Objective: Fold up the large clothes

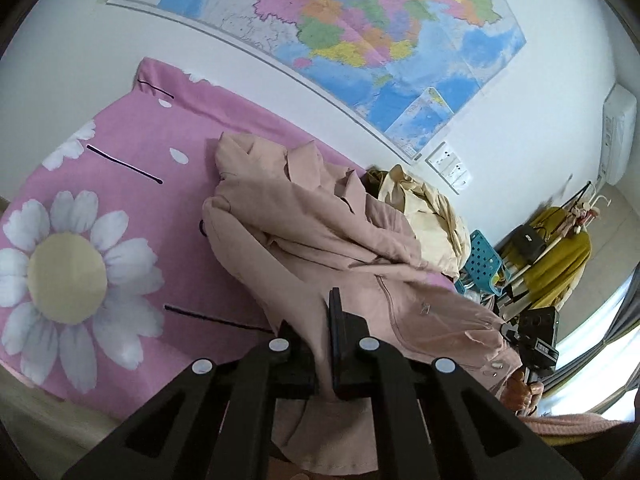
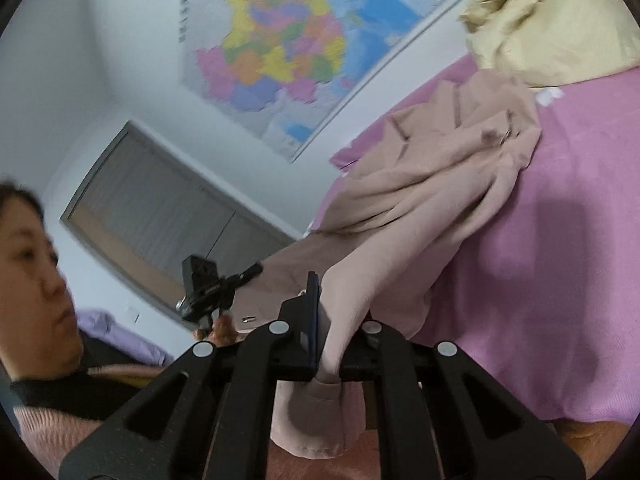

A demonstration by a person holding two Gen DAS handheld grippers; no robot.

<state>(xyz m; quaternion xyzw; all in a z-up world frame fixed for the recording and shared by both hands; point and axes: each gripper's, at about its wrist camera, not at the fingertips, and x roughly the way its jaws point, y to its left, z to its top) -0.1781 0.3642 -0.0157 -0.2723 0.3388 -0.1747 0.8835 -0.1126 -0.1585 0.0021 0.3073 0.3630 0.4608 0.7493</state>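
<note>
Lying on the pink flowered bed sheet [image 1: 120,152], the beige coat [image 1: 304,236] is pinched by the closed left tongs [image 1: 322,344]; a map [image 1: 360,32] hangs far behind. In the right view, the right tongs [image 2: 326,332] clamp its cuff near a grey door [image 2: 160,216].

A: The big soft fabric coat [image 1: 320,240] is a dusty beige-pink, plain all over.

B: And the cotton bedsheet [image 1: 140,152]?

A: Pink, printed with white daisies with pale yellow centres, plus thin dark dashes.

B: Behind the coat?

A: A crumpled cream-yellow garment [image 1: 424,212], and a paper wall map [image 1: 360,32] patched in yellow, pink, green, orange on blue sea.
</note>
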